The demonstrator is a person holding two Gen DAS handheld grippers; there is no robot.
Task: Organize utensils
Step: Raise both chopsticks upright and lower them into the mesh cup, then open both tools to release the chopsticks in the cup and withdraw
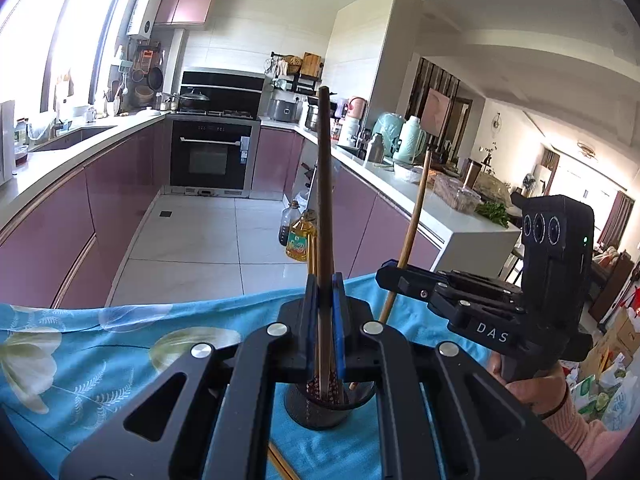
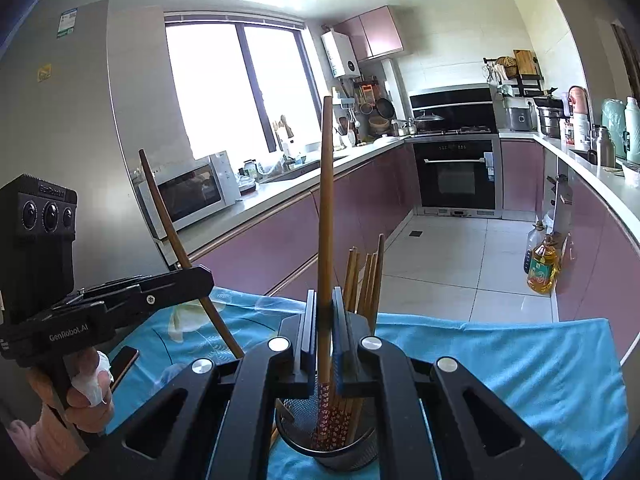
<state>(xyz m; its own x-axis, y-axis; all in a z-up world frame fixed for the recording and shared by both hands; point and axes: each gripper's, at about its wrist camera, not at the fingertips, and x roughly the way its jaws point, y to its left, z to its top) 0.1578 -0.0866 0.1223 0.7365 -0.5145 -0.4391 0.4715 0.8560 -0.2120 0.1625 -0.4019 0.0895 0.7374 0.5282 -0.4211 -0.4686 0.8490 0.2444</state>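
Black gripper linkage fills the bottom of both wrist views, and just past it stands a dark mesh cup (image 2: 326, 436) on a blue flowered cloth (image 2: 520, 364). Inside the cup, a bundle of chopsticks (image 2: 366, 280) stands upright, their lower ends patterned red with small white flowers and their tops leaning a little toward the right side of the cup.

On the right wrist view, the right gripper (image 2: 324, 312) is clamped on one brown chopstick (image 2: 326, 208); the blue pads press it from both sides. It stands nearly vertical, its patterned lower end reaching down inside the cup among the others.

From the left wrist view, the left gripper (image 1: 325, 300) is closed the same way on a darker chopstick (image 1: 325, 184), also upright — its lower end goes down into the same mesh cup (image 1: 320, 404). The right gripper (image 1: 394, 276) shows from the side there with its chopstick (image 1: 416, 208) slanting up through the fingers.

Another chopstick (image 1: 282, 464) lies flat on the cloth just beside the cup's base. A phone (image 2: 124, 364) rests on the cloth near the left hand (image 2: 86, 396), whose thumb is wrapped in white tissue.

Beyond the cloth lie a tiled kitchen floor and purple cabinets, and two oil bottles (image 2: 540, 260) stand by the right-hand cabinets.
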